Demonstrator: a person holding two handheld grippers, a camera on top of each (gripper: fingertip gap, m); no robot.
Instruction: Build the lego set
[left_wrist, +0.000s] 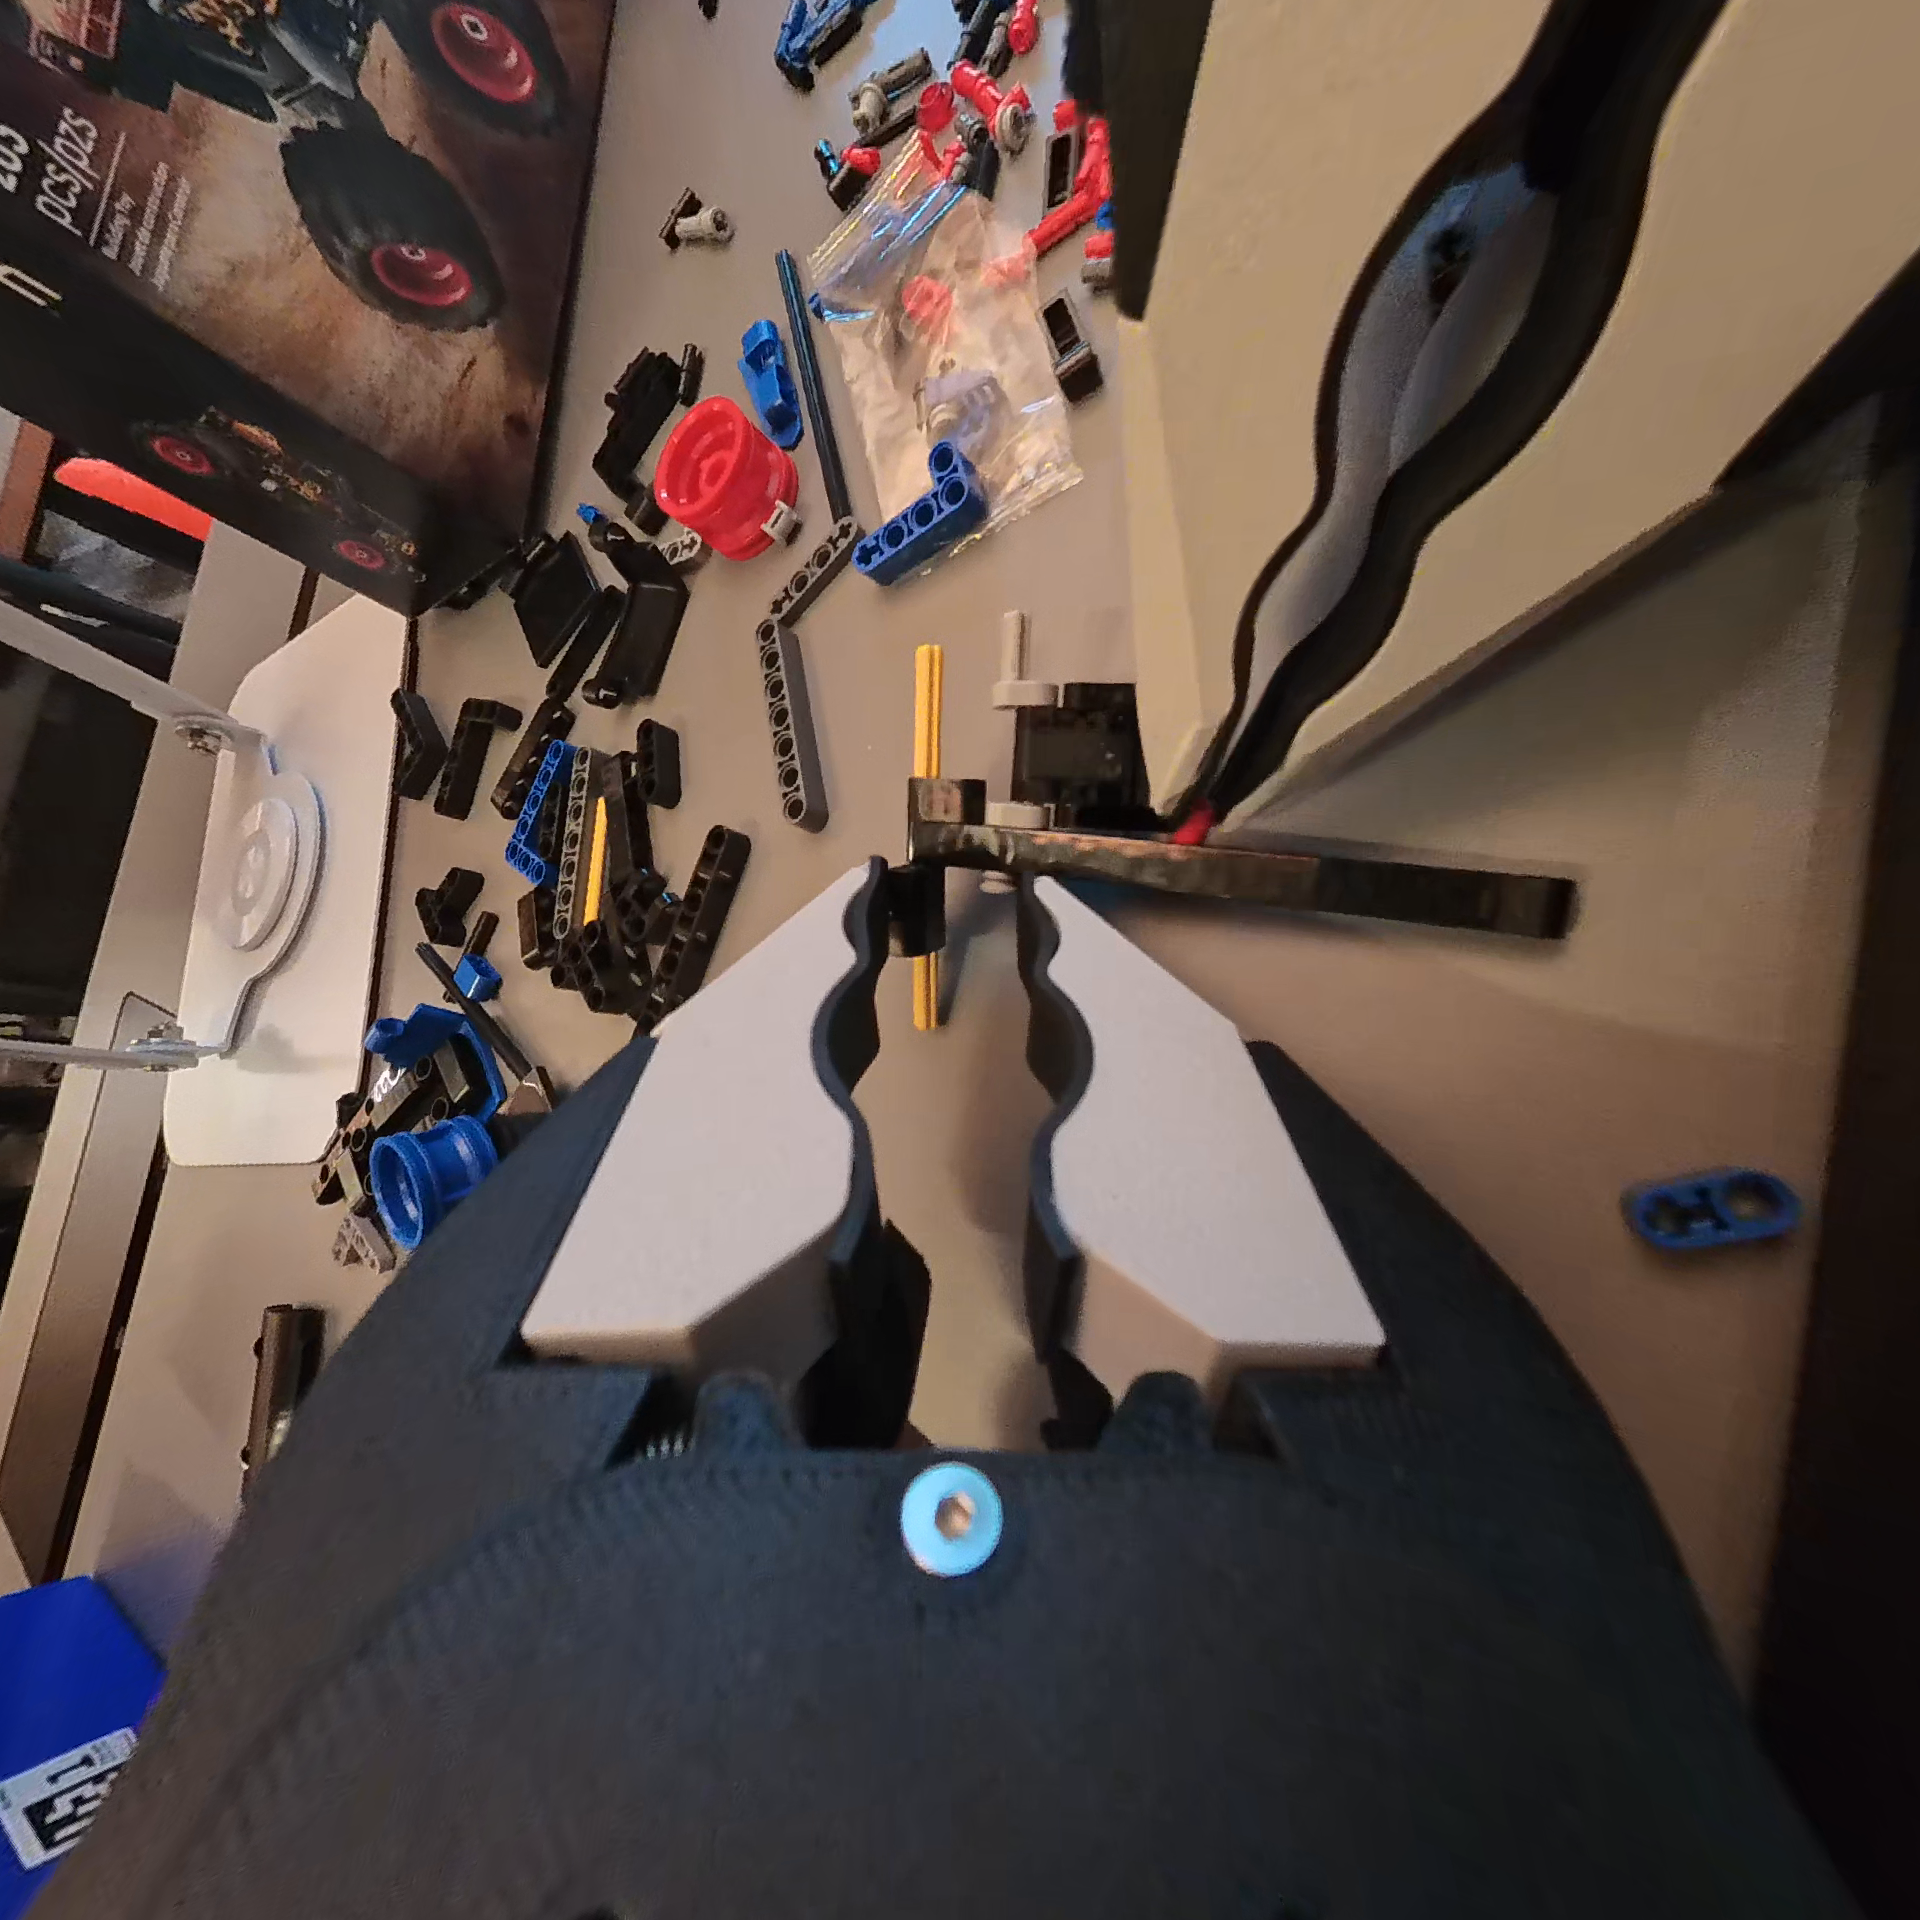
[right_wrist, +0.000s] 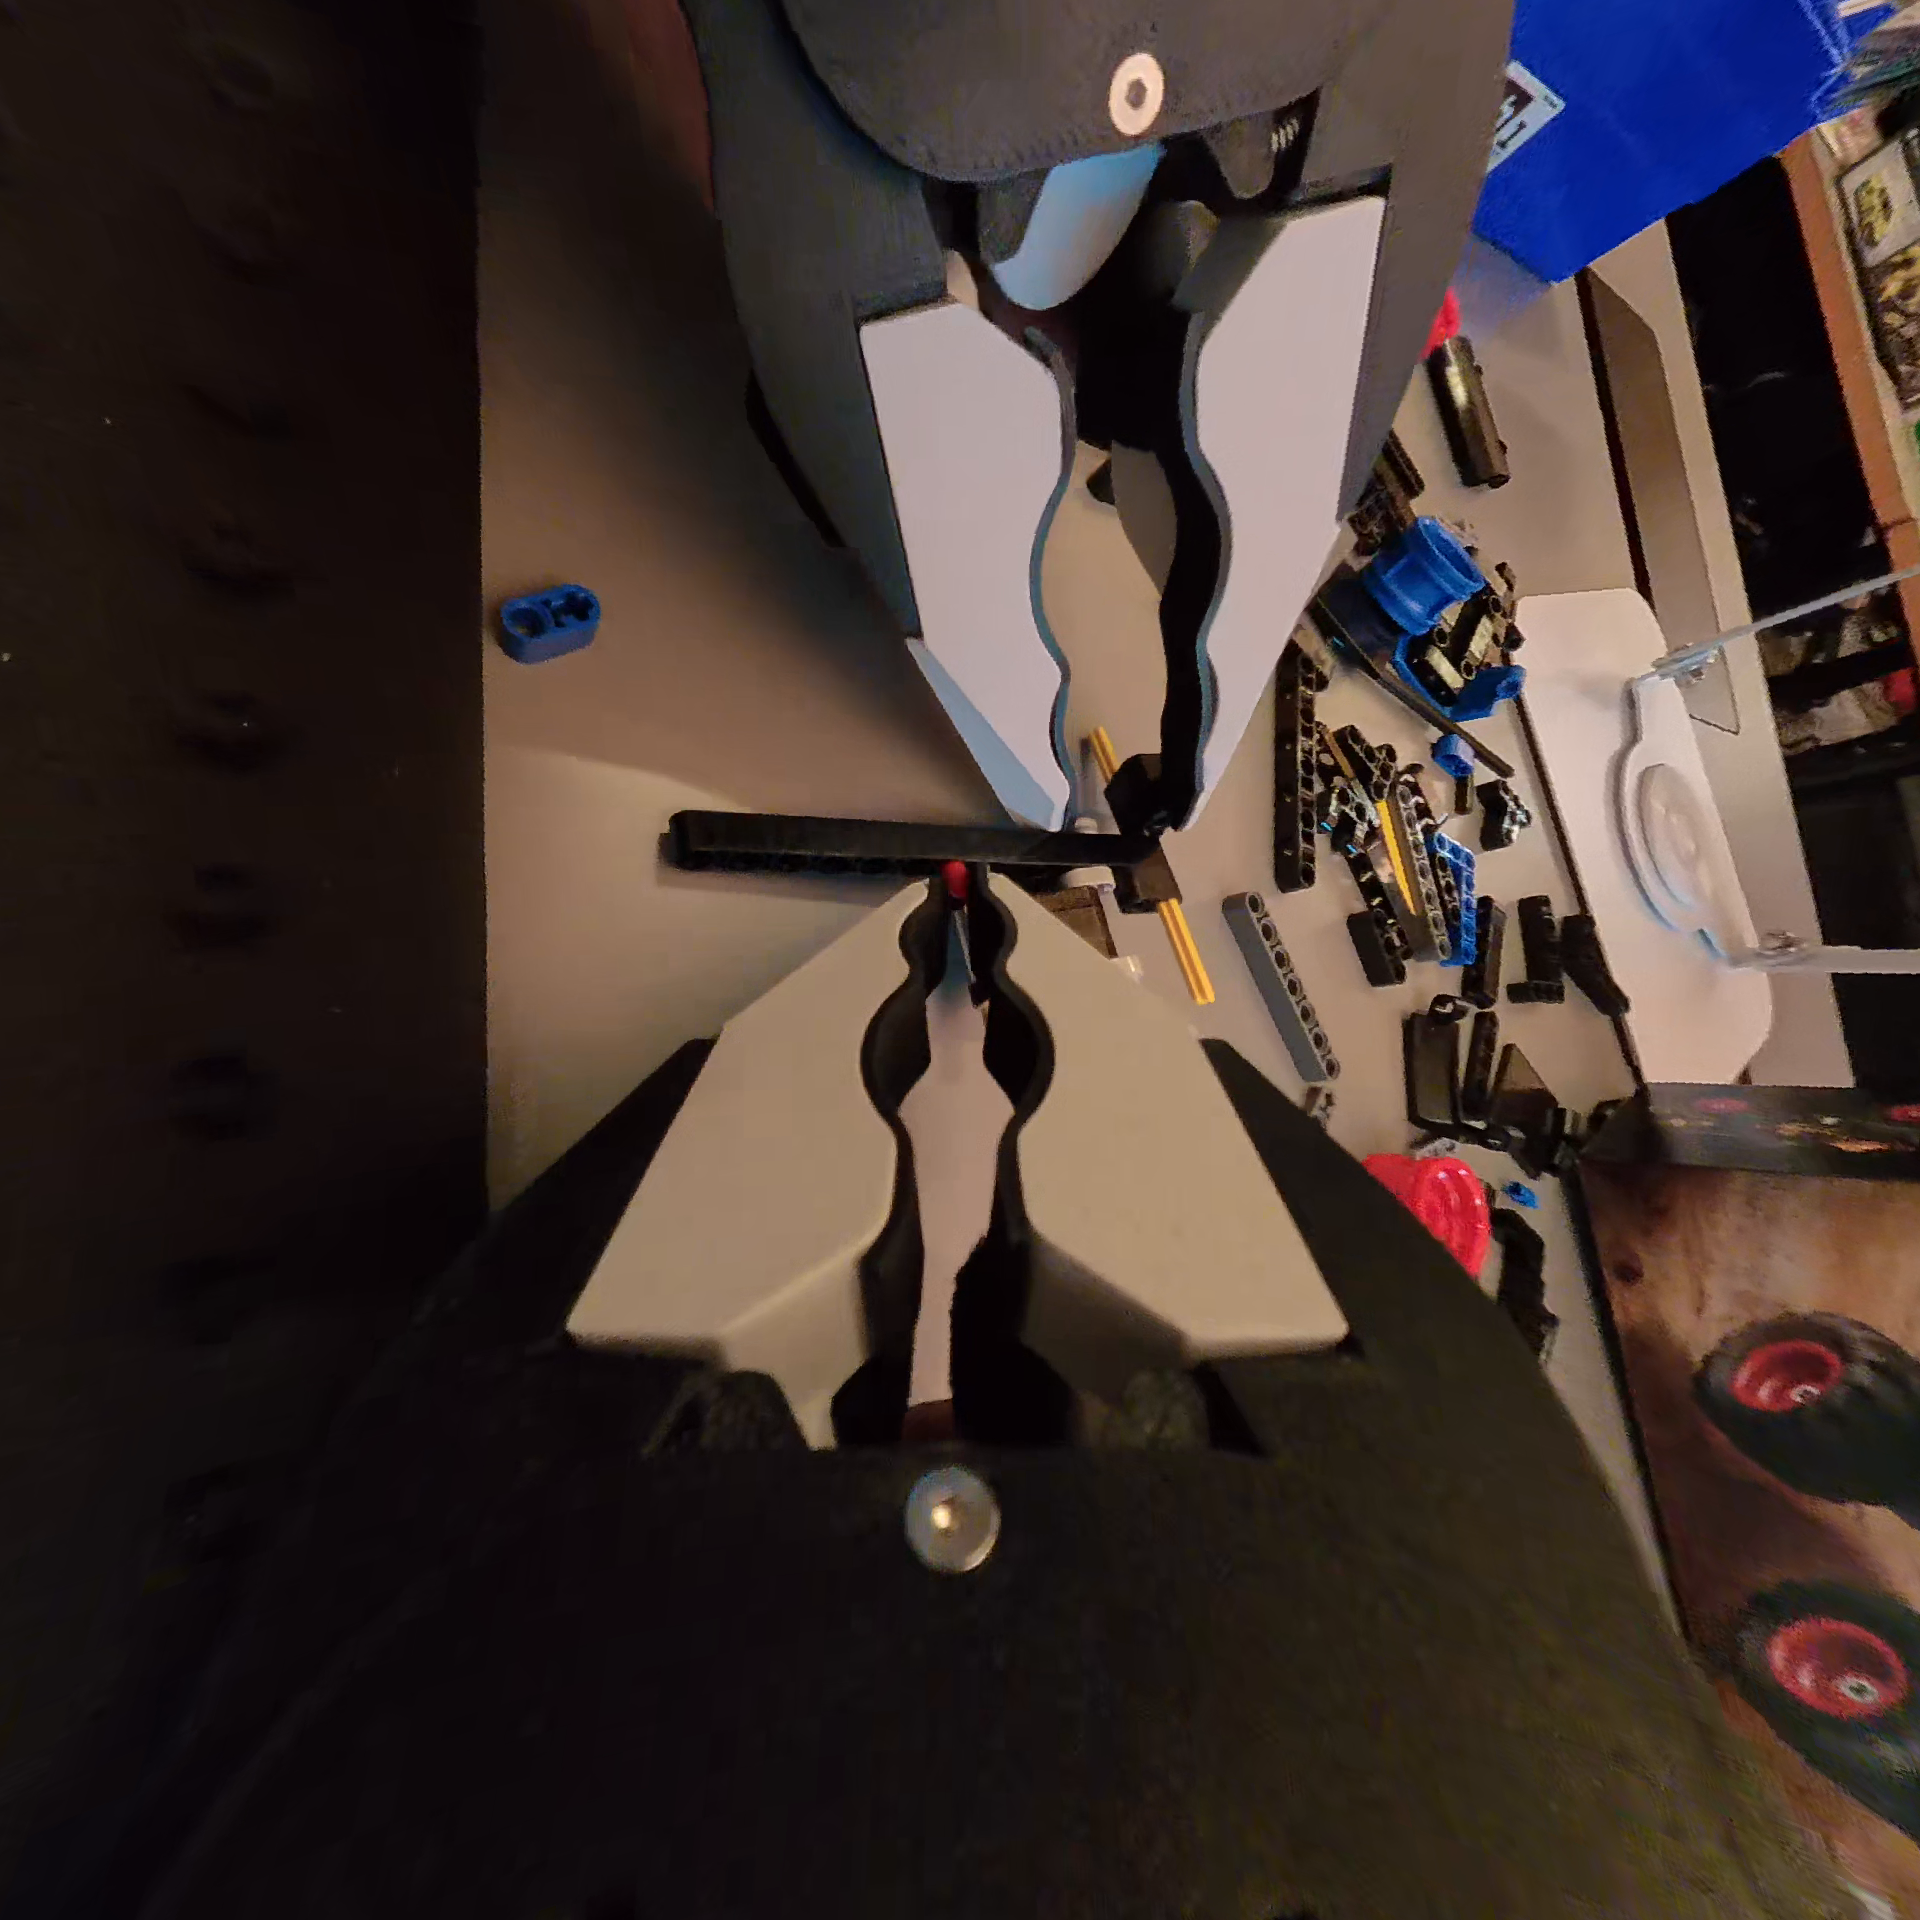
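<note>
Bare bench (right_wrist: 623, 987) lies open beside the long black beam (right_wrist: 831, 840), save one blue link (right_wrist: 549, 620); scattered loose pieces (right_wrist: 1403, 883) crowd the opposite side.

In the left wrist view, the set's box (left_wrist: 260, 260) is running off the frame at 10 o'clock, only part of its printed truck showing. The right tool (left_wrist: 1195, 821) is covering the black block (left_wrist: 1081, 727) toward 3 o'clock, so where its tips are pinching the red pin (left_wrist: 1190, 828) is too small to tell. The clear bag (left_wrist: 956, 343) is blurring the pieces inside it. In the right wrist view, the left side is sinking into darkness at 9 o'clock, and the blue container (right_wrist: 1662, 125) is being cut off at 1 o'clock.
</note>
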